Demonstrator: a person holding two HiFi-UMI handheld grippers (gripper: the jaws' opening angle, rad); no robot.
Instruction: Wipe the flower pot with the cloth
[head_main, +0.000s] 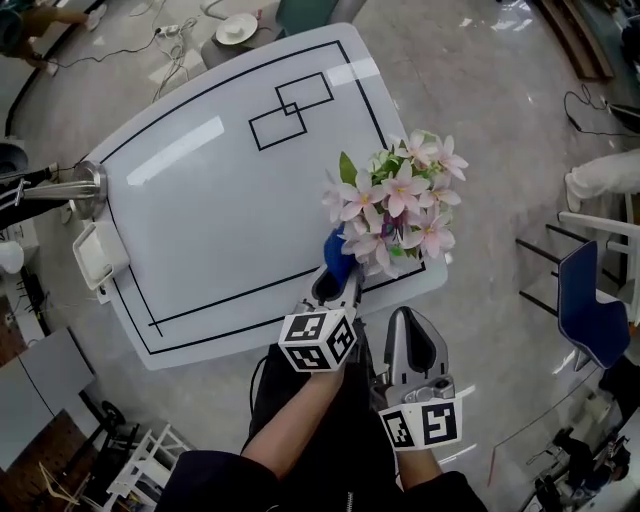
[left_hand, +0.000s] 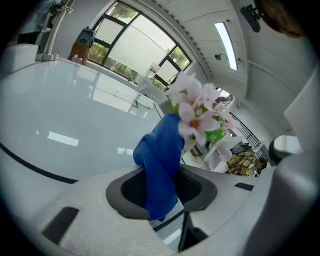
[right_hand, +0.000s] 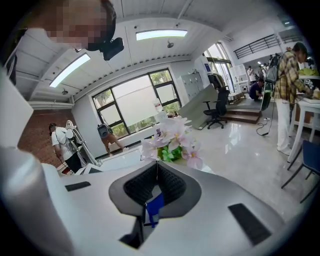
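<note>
The flower pot is hidden under a big bunch of pink and white flowers (head_main: 398, 200) with green leaves. The flowers are seen just right of the middle of the head view, at the right edge of the white desk (head_main: 200, 200). Only the flowers can be seen, so the pot cannot be made out.

A blue cloth (head_main: 338, 255) is bunched up at the lower left side of the flowers, right against them. The cloth is pinched in the left hand-held gripper (head_main: 337, 278). In the left gripper view the cloth (left_hand: 160, 160) is squeezed between the two jaws of the hand-held gripper (left_hand: 160, 187), and its top end sticks up to the pink petals (left_hand: 197, 115).

The right hand-held gripper (head_main: 408, 318) is held lower in the head view, off the desk edge and just below the flowers. In the right gripper view its jaws (right_hand: 156, 167) are pressed together and nothing is held. A small bit of blue is seen low in the gap, but what it is cannot be told.

A cube with black and white squares (head_main: 318, 342) is seen on the left hand-held gripper, and another one (head_main: 423, 422) on the right.

Black lines and two boxes (head_main: 290, 110) are drawn on the desk. A white tray (head_main: 97, 255) is stuck to the left edge of the desk. A blue chair (head_main: 590, 305) is seen on the shiny floor at the right of the frame.
</note>
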